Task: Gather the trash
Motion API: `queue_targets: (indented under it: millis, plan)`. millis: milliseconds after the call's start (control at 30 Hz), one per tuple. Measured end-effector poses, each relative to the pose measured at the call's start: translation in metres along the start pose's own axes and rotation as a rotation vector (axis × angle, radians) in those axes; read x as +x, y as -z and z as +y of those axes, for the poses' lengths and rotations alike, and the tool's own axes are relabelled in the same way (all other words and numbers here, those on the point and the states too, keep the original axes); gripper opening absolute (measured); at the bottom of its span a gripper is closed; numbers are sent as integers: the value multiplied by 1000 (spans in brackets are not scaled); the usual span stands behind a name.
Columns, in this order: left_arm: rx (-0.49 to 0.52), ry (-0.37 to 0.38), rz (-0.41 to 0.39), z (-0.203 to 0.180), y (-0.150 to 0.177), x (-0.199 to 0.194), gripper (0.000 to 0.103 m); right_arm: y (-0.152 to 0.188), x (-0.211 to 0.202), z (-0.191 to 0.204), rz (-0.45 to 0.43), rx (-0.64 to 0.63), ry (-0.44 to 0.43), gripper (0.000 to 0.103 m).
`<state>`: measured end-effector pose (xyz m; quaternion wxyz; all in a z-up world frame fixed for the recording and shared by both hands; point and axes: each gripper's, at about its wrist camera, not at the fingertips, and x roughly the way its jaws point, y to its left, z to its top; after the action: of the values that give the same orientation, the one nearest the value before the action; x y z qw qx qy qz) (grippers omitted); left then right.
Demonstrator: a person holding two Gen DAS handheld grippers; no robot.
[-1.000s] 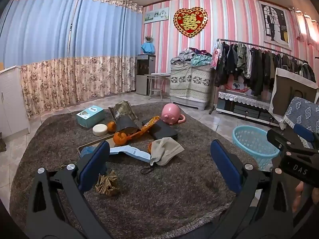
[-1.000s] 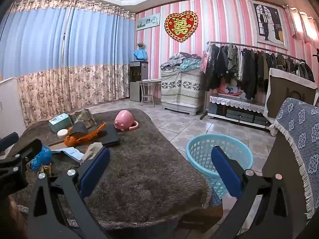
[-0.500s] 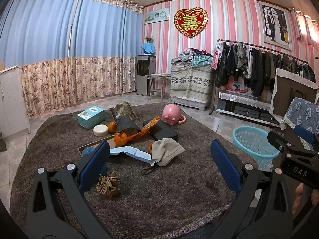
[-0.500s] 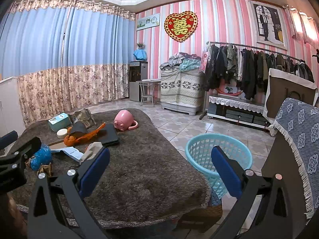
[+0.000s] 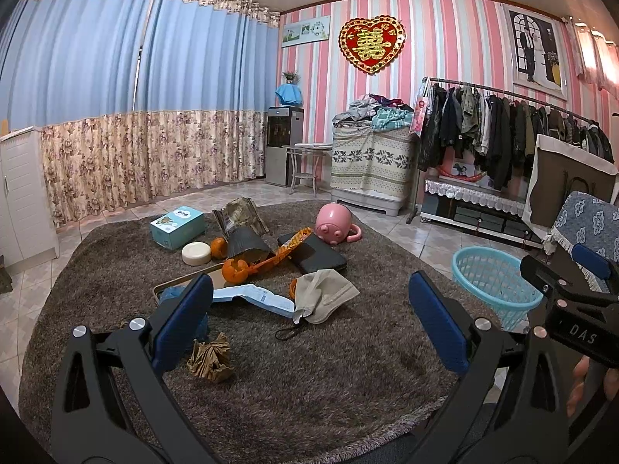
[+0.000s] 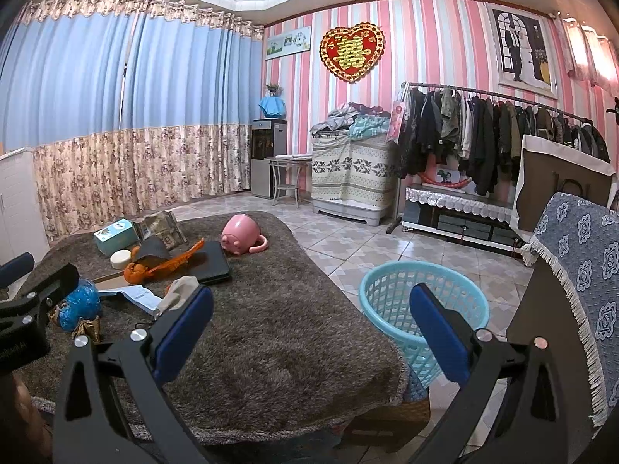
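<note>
I hold both grippers above the near edge of a shaggy brown rug (image 5: 317, 379). The left gripper (image 5: 309, 321) has its jaws wide apart with nothing between them, and so does the right gripper (image 6: 309, 328). Each one shows at the edge of the other's view.

The trash lies scattered on the rug's left half. Nearest the left gripper is one crumpled brown paper wad (image 5: 211, 357), creased and tan. Just behind it a shiny blue bag (image 6: 79, 307) sits bunched up. One long white and blue wrapper (image 5: 251, 299) lies flat, its right end touching a beige face mask (image 5: 325, 294) whose black ear loop trails toward me. One orange strip wrapper (image 5: 288, 249) runs slantwise over a black pad (image 5: 313, 255). I count three pieces of orange peel or fruit: one (image 5: 236, 270) at the strip's low end, one (image 5: 218, 247) beside a white round tub (image 5: 196, 253), and a small one (image 5: 293, 288) tucked against the mask.

Farther back stand one teal box (image 5: 178, 226), one crumpled foil bag (image 5: 240, 216) and one pink pig cup (image 5: 334, 226) on its side.

One light blue basket (image 6: 421, 309) stands on the tiled floor just off the rug's right edge, apart from all the trash.
</note>
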<state>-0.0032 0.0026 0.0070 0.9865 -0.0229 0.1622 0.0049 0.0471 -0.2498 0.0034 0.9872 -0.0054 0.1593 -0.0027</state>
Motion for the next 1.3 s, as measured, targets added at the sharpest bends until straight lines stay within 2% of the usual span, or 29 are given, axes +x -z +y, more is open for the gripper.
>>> queue_targets:
  millis: [367,400,567,1300]
  plan:
    - [-1,-2,-1,0,0,0,98,0,1,1,0,0,0,99]
    - [-2,-1,-1,0,-9,-7,98,0,1,1,0,1,0,99]
    - [-2,-2,-2,0,-11,-8,98,2,-2,-4,2,3,1,99]
    - [-4,0,-1,0,-8,-6,98,2,-2,-4,5,2,-2,99]
